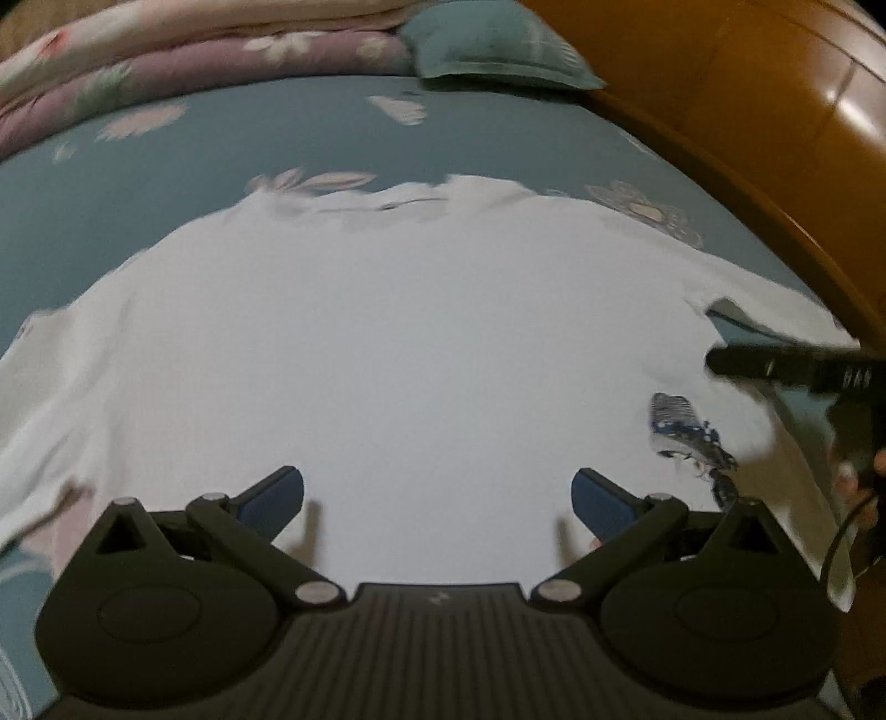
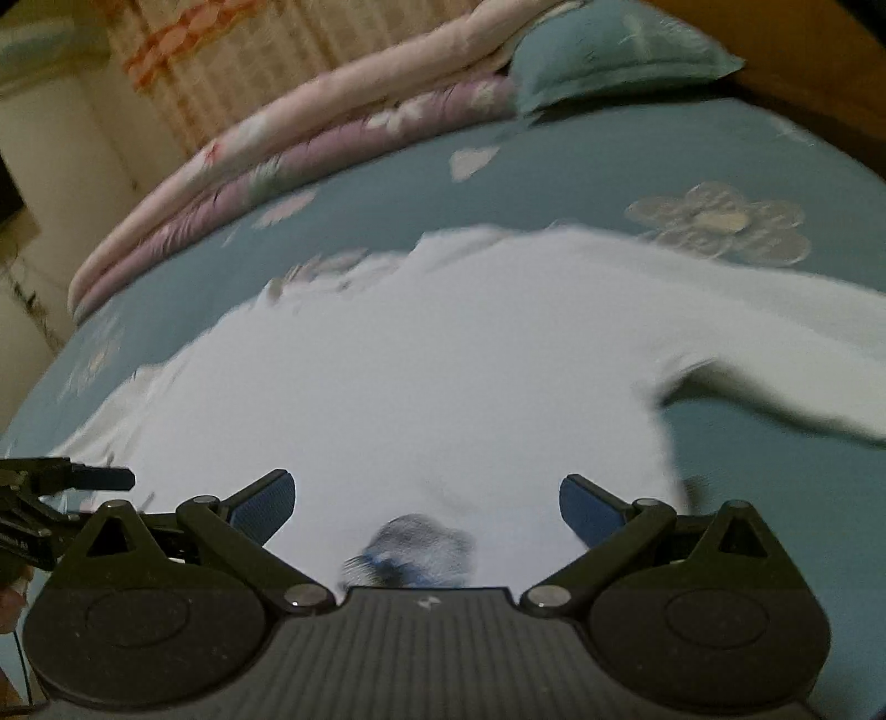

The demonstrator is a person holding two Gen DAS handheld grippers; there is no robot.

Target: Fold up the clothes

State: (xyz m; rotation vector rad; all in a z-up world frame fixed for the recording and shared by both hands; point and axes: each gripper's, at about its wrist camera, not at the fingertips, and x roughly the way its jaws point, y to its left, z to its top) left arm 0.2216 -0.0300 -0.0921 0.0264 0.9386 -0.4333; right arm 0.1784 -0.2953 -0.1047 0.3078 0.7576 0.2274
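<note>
The left gripper (image 1: 437, 501) is hanging released, its blue-padded fingers (image 1: 277, 498) spread wide with nothing between them, just above the white long-sleeved shirt (image 1: 387, 343). The right gripper (image 2: 426, 509) is likewise gaping empty over the same garment. In the left wrist view the right gripper is reaching in from 3 o'clock as a dark, partly cropped shape, with a hand (image 1: 864, 471) barely showing behind it; in the right wrist view the left gripper is poking in from 9 o'clock.

Around the shirt, a teal flowered bedsheet (image 2: 554, 166) is spreading out on all sides. Folded pink and purple quilts (image 2: 288, 144) are lying stacked toward 11 o'clock, a teal pillow (image 2: 614, 50) is sitting at 1 o'clock beside them, and a wooden bed frame (image 1: 747, 111) is curving along 2 o'clock in the left wrist view. Nothing is lying on top of the shirt.

The shirt is lying flat, its body running from 6 toward 12 o'clock, collar end at 12. One sleeve (image 2: 786, 332) is stretching toward 3 o'clock, running off the frame. A blue patterned patch (image 2: 421, 548) is showing near the hem, at 6 o'clock in the right wrist view.

Motion blur is softening both pictures, so the patch's design and the collar's detail are hard to make out, and the hem is lying hidden beneath the gripper bodies.
</note>
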